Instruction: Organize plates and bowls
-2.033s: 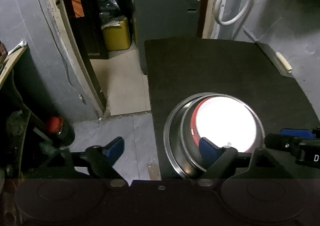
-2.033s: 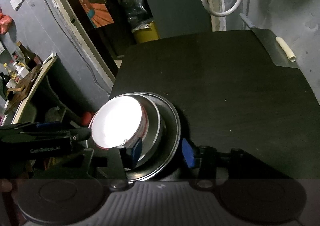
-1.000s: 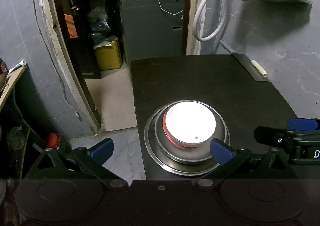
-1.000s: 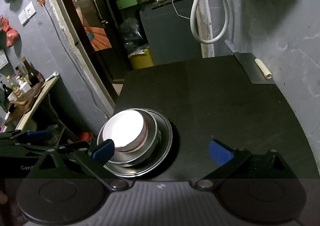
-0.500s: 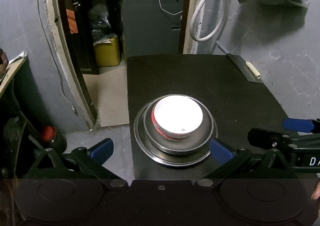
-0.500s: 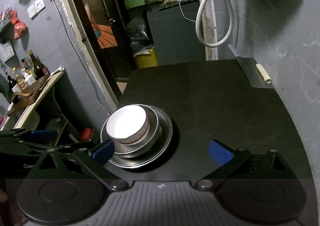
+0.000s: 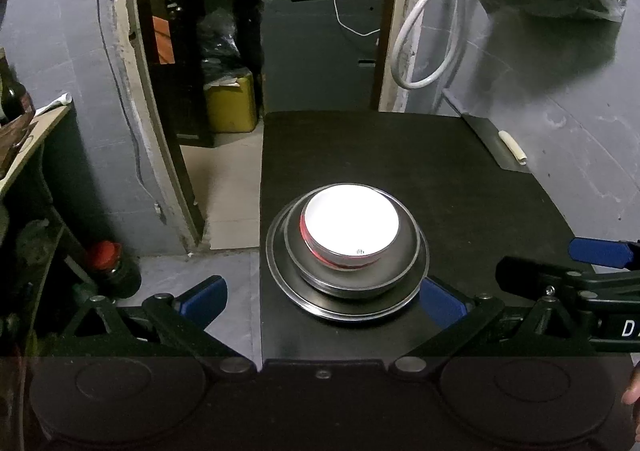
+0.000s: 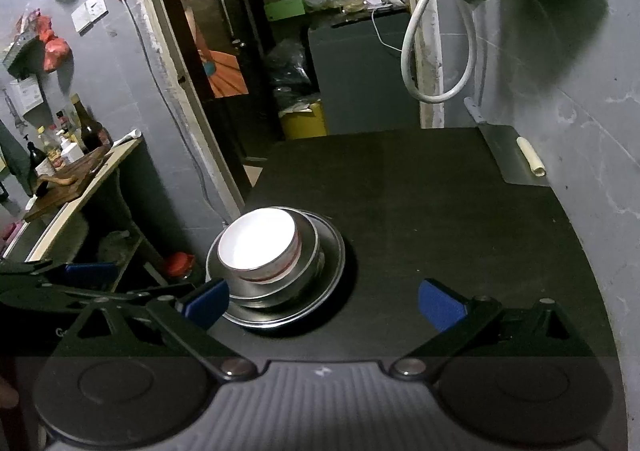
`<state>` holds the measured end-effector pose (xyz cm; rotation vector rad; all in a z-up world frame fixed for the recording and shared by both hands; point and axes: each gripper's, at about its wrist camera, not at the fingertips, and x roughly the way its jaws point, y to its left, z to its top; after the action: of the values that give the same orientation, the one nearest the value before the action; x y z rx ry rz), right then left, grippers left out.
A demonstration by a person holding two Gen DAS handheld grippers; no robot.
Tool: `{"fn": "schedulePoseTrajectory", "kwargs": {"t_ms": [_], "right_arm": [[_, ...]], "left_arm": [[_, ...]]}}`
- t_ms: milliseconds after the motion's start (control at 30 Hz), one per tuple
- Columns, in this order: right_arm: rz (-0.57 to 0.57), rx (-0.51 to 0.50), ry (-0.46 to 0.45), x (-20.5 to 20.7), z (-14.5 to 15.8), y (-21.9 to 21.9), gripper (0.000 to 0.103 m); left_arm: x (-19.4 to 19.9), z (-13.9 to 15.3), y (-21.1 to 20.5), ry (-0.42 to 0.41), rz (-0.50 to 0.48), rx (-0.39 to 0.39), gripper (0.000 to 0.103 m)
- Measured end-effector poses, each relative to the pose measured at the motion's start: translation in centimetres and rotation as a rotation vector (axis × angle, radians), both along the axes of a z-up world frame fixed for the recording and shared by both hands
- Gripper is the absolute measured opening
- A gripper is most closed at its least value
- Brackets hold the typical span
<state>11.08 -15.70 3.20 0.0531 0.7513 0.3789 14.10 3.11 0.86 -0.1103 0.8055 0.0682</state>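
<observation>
The desk (image 8: 440,211) lies bare across its far and right-hand parts. The only obstacle on it is the stacked dishes (image 7: 347,251) near its left front edge. A grey wall (image 8: 580,131) closes the right side; a small white roll (image 8: 530,161) lies by the far right corner.

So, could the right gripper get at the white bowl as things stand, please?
Probably yes: the right gripper is open and empty, and the white bowl sits on top of the stack, uncovered, just ahead to its left, with nothing between them.
</observation>
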Motion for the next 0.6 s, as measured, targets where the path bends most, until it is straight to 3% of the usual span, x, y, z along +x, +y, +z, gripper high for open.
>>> {"fn": "schedulePoseTrajectory", "kwargs": {"t_ms": [600], "right_arm": [[0.027,0.003,-0.009,-0.9,-0.1,-1.0,0.103]], "left_arm": [[-1.2,0.4,-1.1,-0.028,0.041,0.014,0.102]]}}
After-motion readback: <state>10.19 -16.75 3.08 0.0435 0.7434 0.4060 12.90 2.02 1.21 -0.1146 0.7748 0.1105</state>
